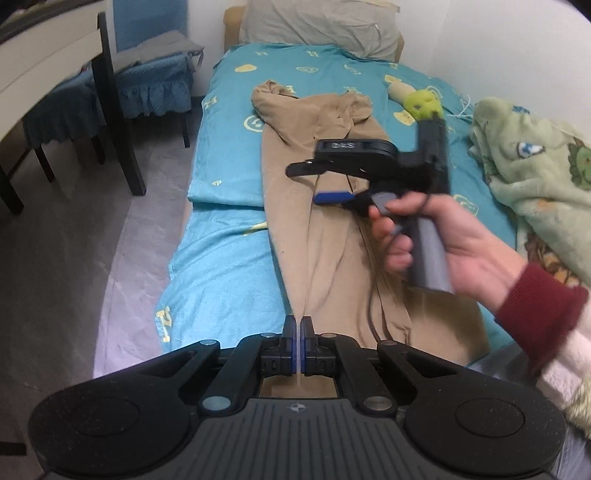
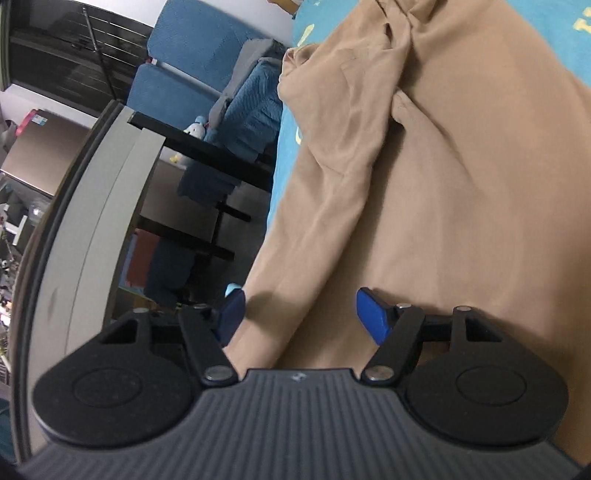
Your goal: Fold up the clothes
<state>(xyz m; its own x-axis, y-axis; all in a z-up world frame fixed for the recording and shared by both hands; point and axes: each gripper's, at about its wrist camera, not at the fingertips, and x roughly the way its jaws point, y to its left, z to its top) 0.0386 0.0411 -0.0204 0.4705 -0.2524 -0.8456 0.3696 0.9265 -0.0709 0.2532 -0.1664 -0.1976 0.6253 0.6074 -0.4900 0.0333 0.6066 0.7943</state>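
Tan trousers point(image 1: 314, 177) lie lengthwise along the blue bed point(image 1: 229, 155), waist bunched at the far end. My left gripper point(image 1: 298, 325) is shut on the near hem of the trousers and holds the cloth taut in a thin ridge. My right gripper point(image 1: 317, 184), held in a hand with a dark red cuff, hovers over the middle of the trousers. In the right wrist view the right gripper point(image 2: 299, 314) is open, with its blue fingers point(image 2: 373, 314) on either side of a fold of the tan trousers point(image 2: 424, 184).
A grey pillow point(image 1: 325, 26) lies at the bed's head. A green blanket point(image 1: 535, 177) is heaped on the right and a yellow-green soft toy point(image 1: 421, 101) lies near it. A chair with blue covers point(image 1: 140, 85) and a desk point(image 1: 37, 66) stand left of the bed.
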